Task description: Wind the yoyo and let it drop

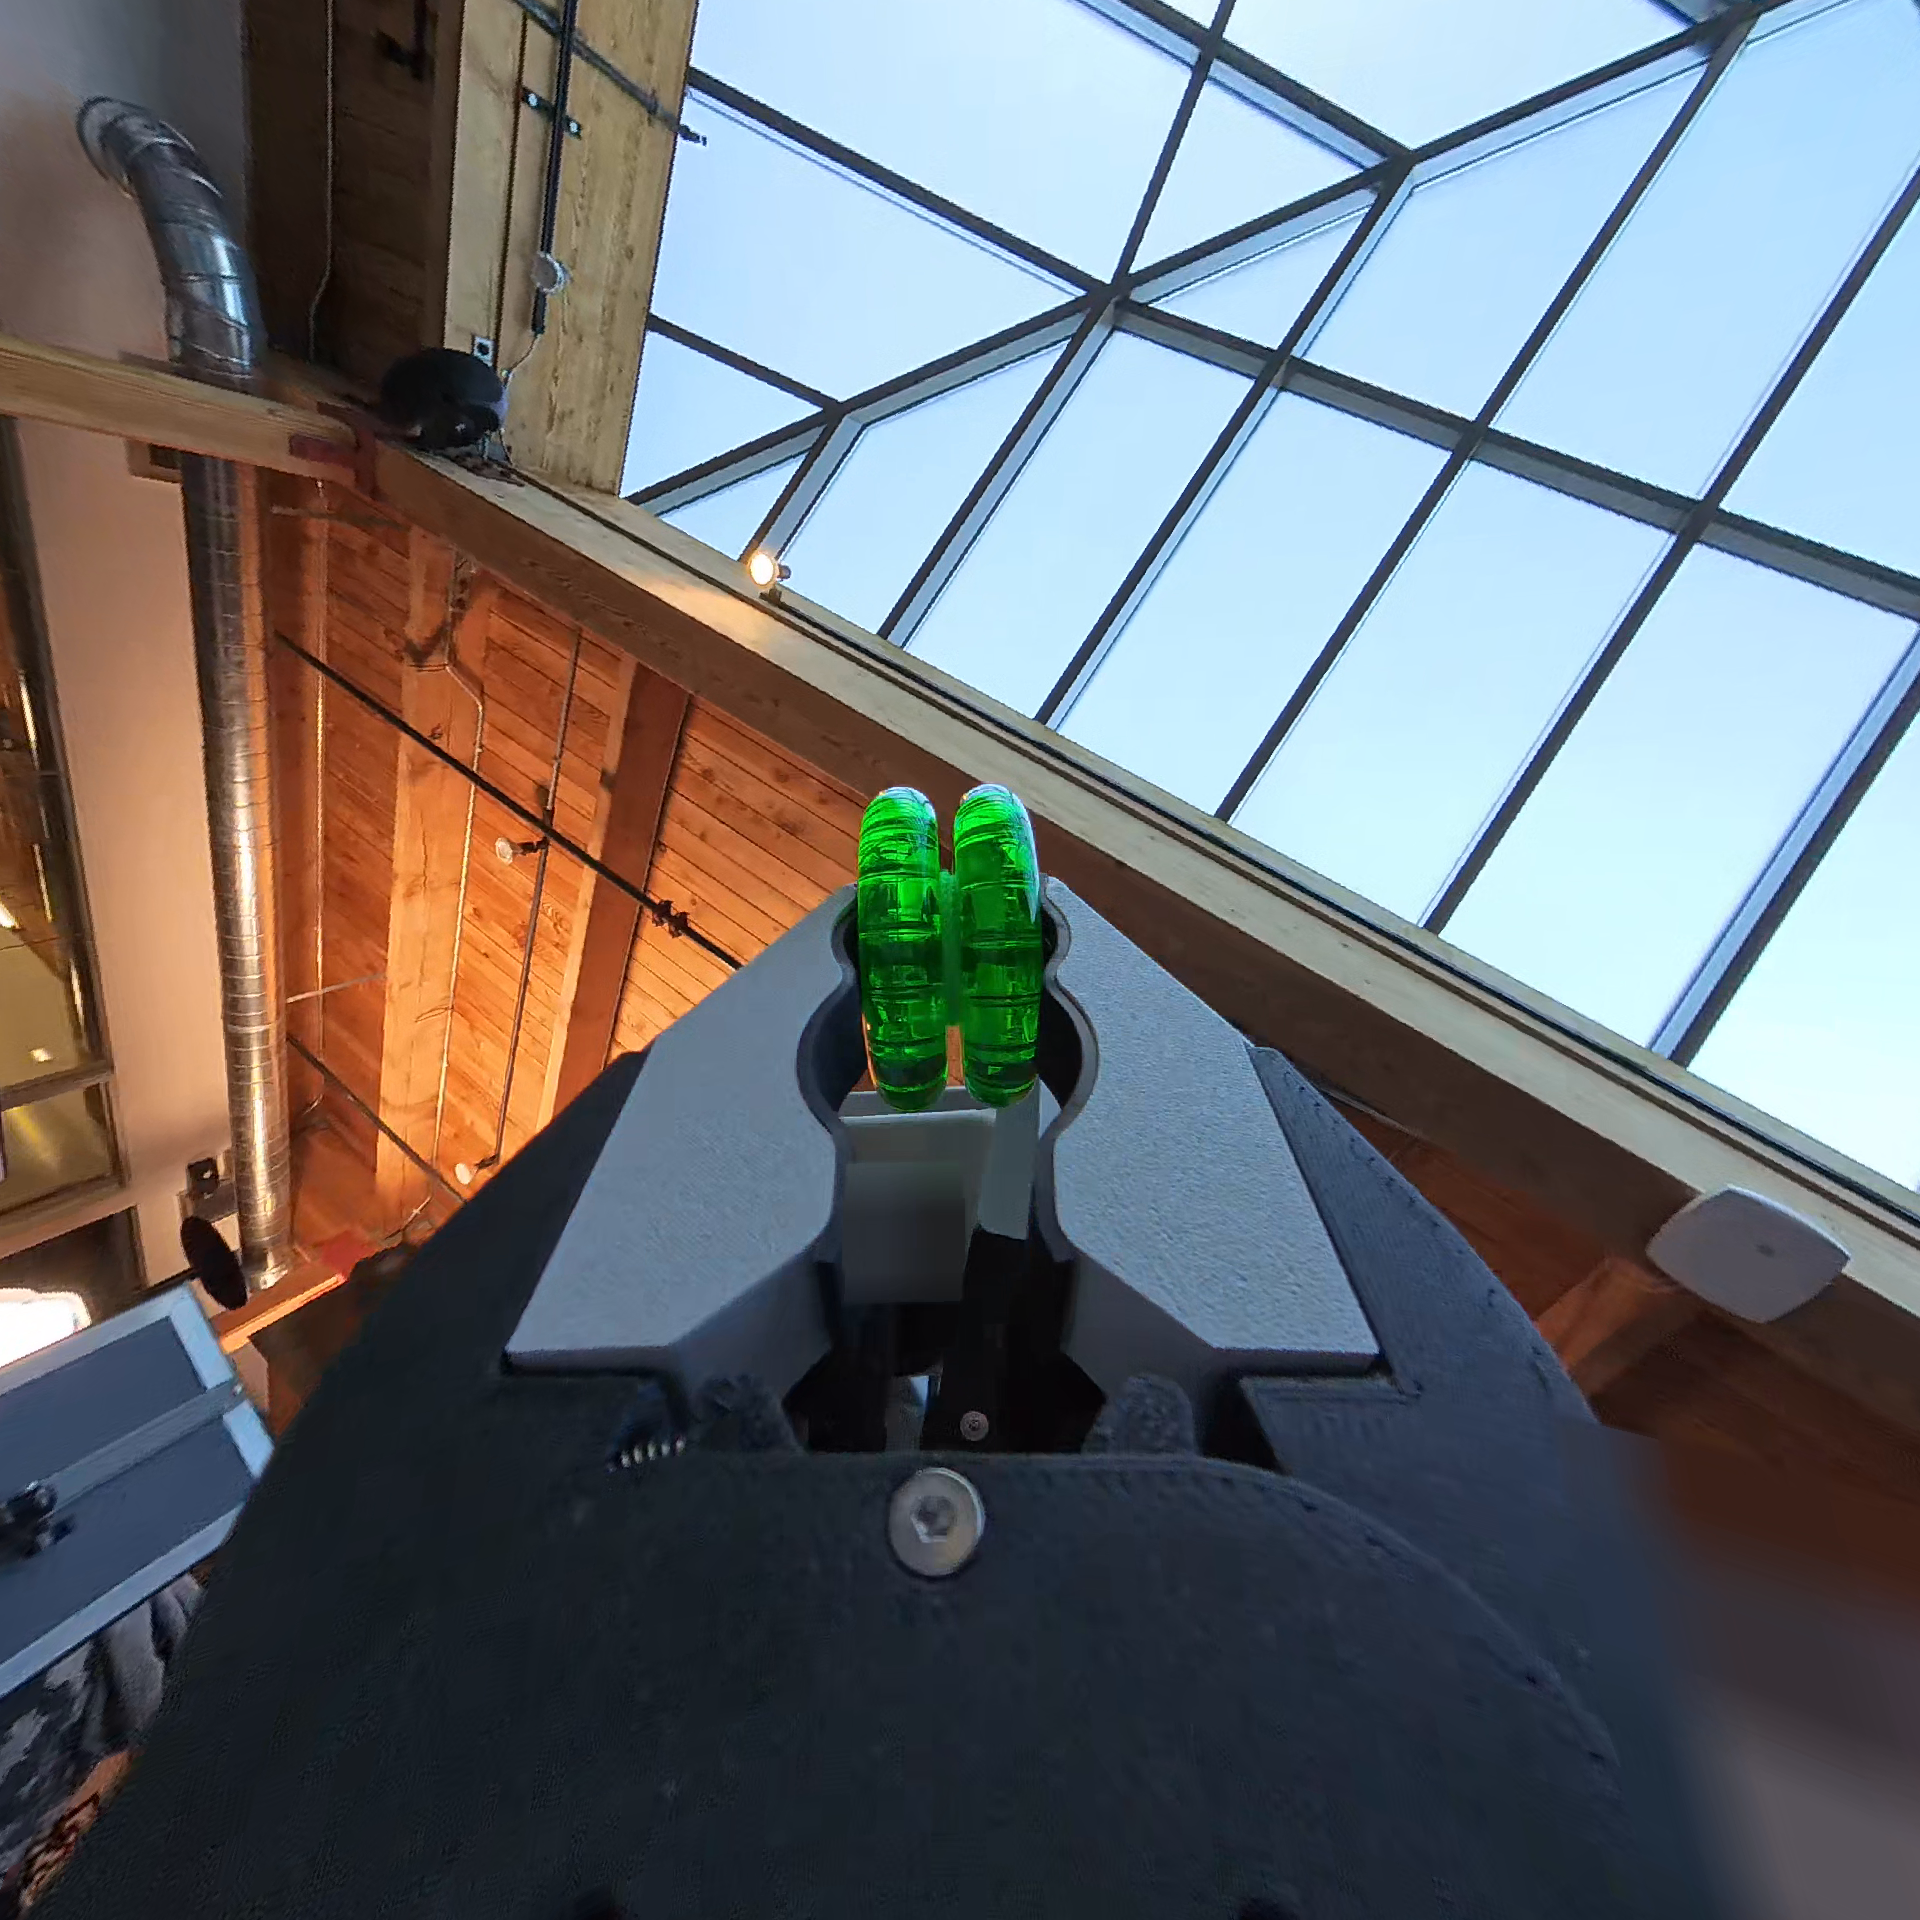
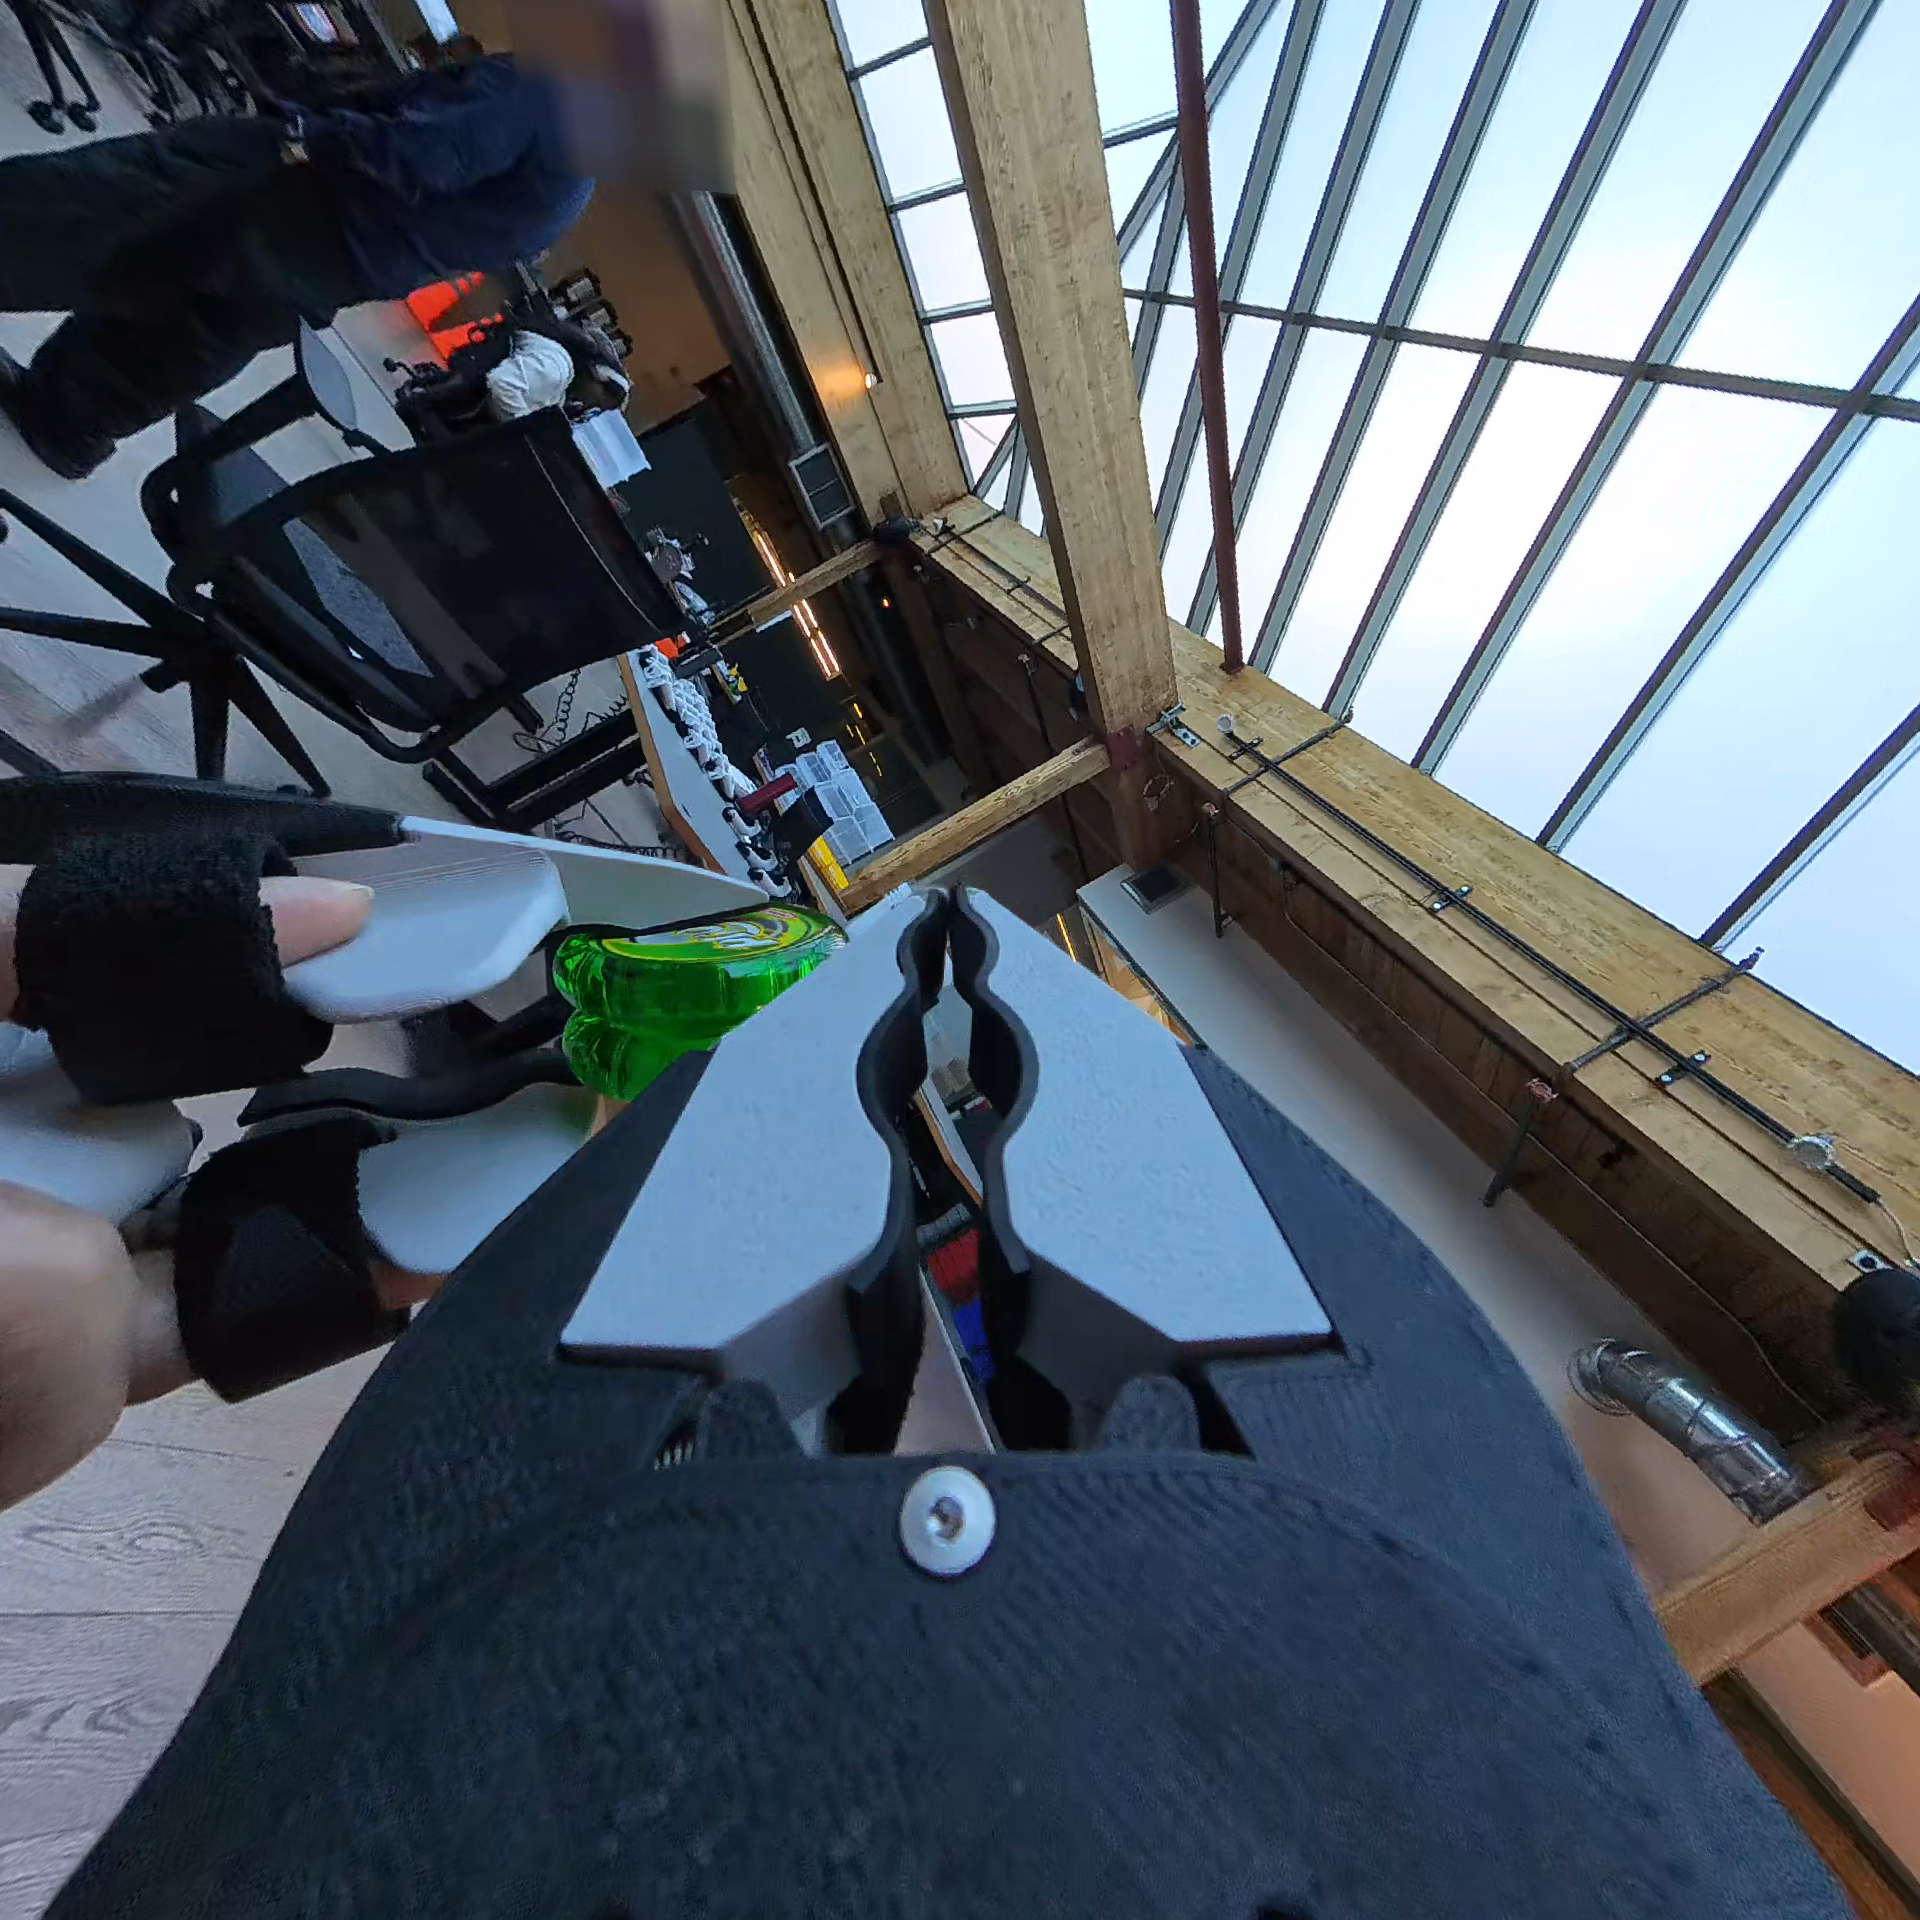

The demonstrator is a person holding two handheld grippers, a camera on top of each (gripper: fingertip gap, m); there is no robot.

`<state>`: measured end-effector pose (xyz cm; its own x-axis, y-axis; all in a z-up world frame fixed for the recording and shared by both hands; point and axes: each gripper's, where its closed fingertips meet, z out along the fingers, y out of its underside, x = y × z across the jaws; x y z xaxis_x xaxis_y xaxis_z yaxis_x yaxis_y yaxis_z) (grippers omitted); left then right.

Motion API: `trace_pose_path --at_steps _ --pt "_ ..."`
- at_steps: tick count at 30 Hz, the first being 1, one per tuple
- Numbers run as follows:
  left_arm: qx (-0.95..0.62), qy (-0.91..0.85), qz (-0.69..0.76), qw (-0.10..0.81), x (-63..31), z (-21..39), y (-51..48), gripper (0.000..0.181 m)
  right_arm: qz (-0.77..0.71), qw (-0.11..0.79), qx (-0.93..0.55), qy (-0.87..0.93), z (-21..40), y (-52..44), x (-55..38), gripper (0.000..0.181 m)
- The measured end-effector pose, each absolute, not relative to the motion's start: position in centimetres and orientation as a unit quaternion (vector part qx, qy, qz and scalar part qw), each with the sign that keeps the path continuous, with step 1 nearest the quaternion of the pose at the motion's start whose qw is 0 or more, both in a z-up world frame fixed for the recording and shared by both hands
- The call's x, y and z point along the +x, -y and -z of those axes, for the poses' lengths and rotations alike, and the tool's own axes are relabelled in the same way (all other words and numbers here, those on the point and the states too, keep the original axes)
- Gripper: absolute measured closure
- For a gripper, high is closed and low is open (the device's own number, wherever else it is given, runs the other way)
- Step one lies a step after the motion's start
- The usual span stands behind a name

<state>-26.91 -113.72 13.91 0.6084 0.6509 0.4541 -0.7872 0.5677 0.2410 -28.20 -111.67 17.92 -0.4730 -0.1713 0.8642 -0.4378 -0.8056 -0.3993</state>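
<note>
A translucent green yoyo (image 1: 948, 956) sits edge-on between the grey fingers of my left gripper (image 1: 948, 906), which is shut on its two sides and points up at the skylight. No string shows in this view. In the right wrist view the same yoyo (image 2: 686, 987) is held by the left gripper (image 2: 665, 982), just left of my right gripper (image 2: 951, 906). The right gripper's jaws are closed tip to tip. A tiny white bit shows beside its tip; I cannot tell what it is. A gloved hand (image 2: 156, 956) holds the left gripper.
Wooden beams (image 1: 1039, 790) and a glass skylight (image 1: 1351, 416) fill the view overhead, with a metal duct (image 1: 234, 727) at the left. The right wrist view shows a black chair (image 2: 416, 582), a person in dark clothes (image 2: 260, 208) and a long cluttered table (image 2: 717, 769). Across from one pair of fingers to the other is roughly 5 cm.
</note>
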Motion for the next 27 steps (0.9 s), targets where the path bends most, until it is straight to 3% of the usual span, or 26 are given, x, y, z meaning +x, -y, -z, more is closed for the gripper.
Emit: trace_pose_path --at_steps 5,13,23,24,27 --pt "0.234 0.088 -0.393 0.885 -24.4 -15.7 115.6 0.156 -0.792 0.054 0.514 0.325 -19.6 113.5 -26.3 0.181" --pt "0.247 -0.040 -0.368 0.895 -18.7 -17.7 116.9 0.155 -0.745 0.087 0.579 0.319 -22.1 115.0 -19.5 0.181" --pt "0.257 -0.063 -0.397 0.878 -15.0 -16.6 120.1 0.153 -0.700 0.070 0.604 0.374 -21.2 119.3 -15.3 0.181" --pt "0.259 -0.040 -0.416 0.871 -15.4 -15.5 119.8 0.151 -0.692 0.064 0.607 0.386 -21.1 120.1 -14.9 0.181" --pt "0.256 0.020 -0.427 0.867 -17.7 -9.7 116.8 0.120 -0.678 0.066 0.610 0.404 -20.9 122.1 -13.6 0.181"
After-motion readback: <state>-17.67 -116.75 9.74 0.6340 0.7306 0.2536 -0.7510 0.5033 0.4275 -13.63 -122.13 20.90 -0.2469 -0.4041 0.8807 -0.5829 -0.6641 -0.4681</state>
